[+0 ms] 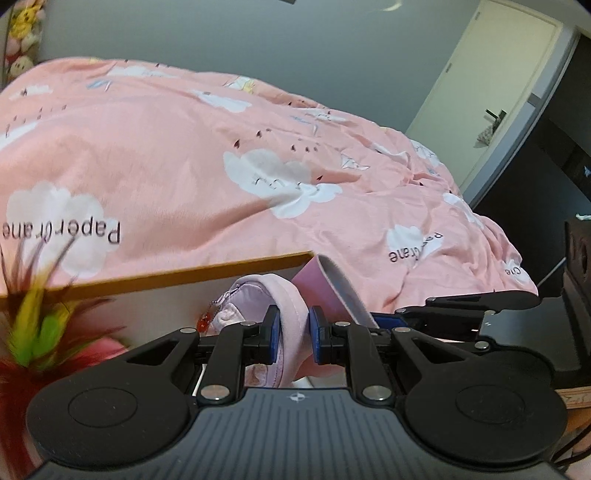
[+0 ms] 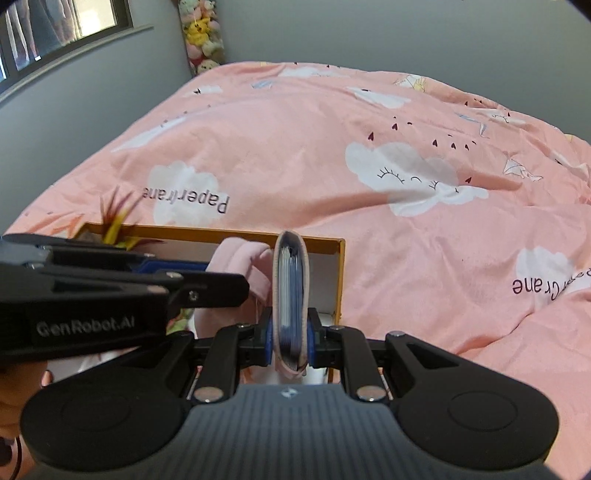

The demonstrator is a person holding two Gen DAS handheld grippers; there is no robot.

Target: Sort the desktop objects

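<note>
My left gripper (image 1: 293, 328) is shut on the edge of a soft pink zip pouch (image 1: 284, 299) with a small red charm (image 1: 205, 322). My right gripper (image 2: 290, 332) is shut on a pink-covered notebook (image 2: 290, 280), held upright and seen edge-on with its pages showing. The two hands are close together. The notebook (image 1: 325, 284) and right gripper (image 1: 388, 319) show just right of the pouch in the left wrist view. The left gripper (image 2: 218, 277) and pouch (image 2: 240, 262) show at the left of the right wrist view. Both items hang over a white surface with an orange-brown rim (image 2: 341, 273).
A spiky red and green plant (image 1: 40, 332) stands at the left on the white surface, its rim (image 1: 184, 275) running across. Beyond lies a bed with a pink cloud-print duvet (image 1: 166, 155). Plush toys (image 2: 201, 33) hang in the corner; a door (image 1: 491, 96) is at the right.
</note>
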